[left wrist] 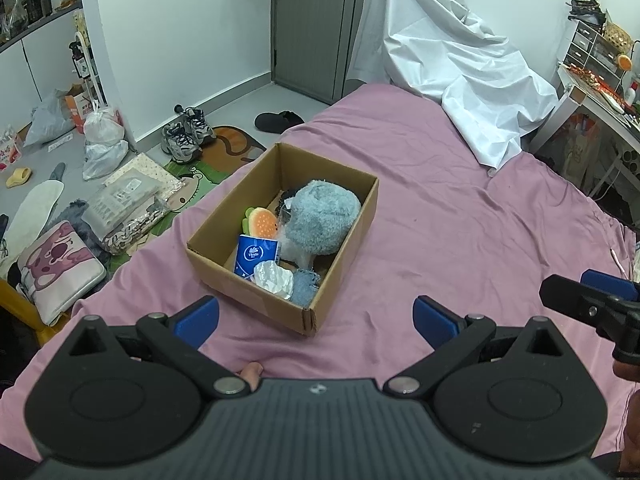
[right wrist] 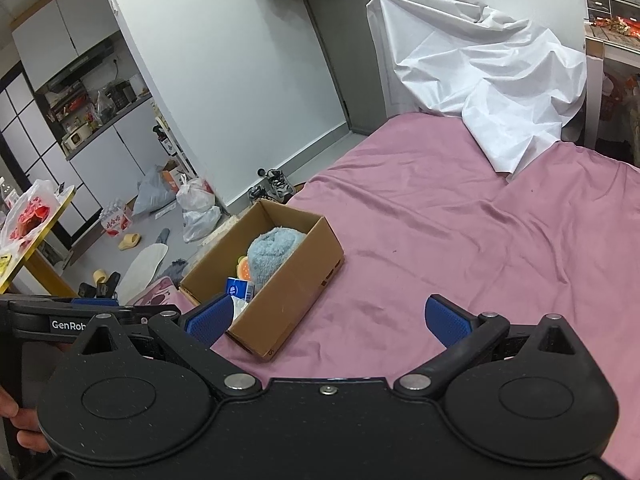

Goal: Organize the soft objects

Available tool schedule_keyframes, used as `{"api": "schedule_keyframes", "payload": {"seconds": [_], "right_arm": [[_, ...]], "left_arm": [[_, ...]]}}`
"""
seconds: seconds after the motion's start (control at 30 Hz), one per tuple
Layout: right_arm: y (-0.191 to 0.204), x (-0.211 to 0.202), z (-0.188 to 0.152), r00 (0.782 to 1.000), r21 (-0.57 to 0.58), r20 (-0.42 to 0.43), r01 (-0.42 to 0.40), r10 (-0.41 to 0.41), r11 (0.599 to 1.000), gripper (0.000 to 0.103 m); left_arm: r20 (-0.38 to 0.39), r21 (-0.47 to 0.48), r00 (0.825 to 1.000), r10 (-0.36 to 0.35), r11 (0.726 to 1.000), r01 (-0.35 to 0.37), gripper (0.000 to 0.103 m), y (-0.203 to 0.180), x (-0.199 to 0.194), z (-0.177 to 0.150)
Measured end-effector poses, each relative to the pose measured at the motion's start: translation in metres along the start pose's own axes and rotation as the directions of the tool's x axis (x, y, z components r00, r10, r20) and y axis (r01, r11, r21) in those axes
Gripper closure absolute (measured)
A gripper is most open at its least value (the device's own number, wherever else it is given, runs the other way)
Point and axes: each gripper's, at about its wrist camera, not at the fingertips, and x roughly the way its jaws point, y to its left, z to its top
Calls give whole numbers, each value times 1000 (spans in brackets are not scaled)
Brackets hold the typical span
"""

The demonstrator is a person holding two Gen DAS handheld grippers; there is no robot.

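Observation:
An open cardboard box (left wrist: 256,296) sits on the pink bedsheet (left wrist: 440,232). Inside lie a fluffy blue plush (left wrist: 320,218), an orange burger-like toy (left wrist: 262,222), a blue tissue pack (left wrist: 256,254), a crumpled white item (left wrist: 274,276) and a small denim-blue piece (left wrist: 306,288). My left gripper (left wrist: 316,318) is open and empty, just in front of the box. My right gripper (right wrist: 328,320) is open and empty, to the right of the box (right wrist: 280,304); the plush (right wrist: 272,254) shows there too. The right gripper's finger also shows in the left wrist view (left wrist: 580,298).
A white crumpled sheet (left wrist: 452,60) covers something at the bed's far end. The floor on the left holds shoes (left wrist: 186,134), plastic bags (left wrist: 102,136), cushions (left wrist: 56,268) and slippers. A cluttered desk (left wrist: 600,92) stands at the right. A yellow table (right wrist: 36,236) is at far left.

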Motion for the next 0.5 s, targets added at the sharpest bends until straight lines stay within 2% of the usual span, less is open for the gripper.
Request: {"api": "schedule_keyframes", "payload": {"seconds": [0.33,0.5], "right_arm": [[2,0,-1,1000,-3,-1,2,-2,1000,0],[1,3,-1,1000,6,-6,-1,1,1000,0]], "left_arm": [[12,0,1000,16,1000,-16,1,2,-3,0],[23,2,1000,-4,1000,4,1,3,-3,1]]}}
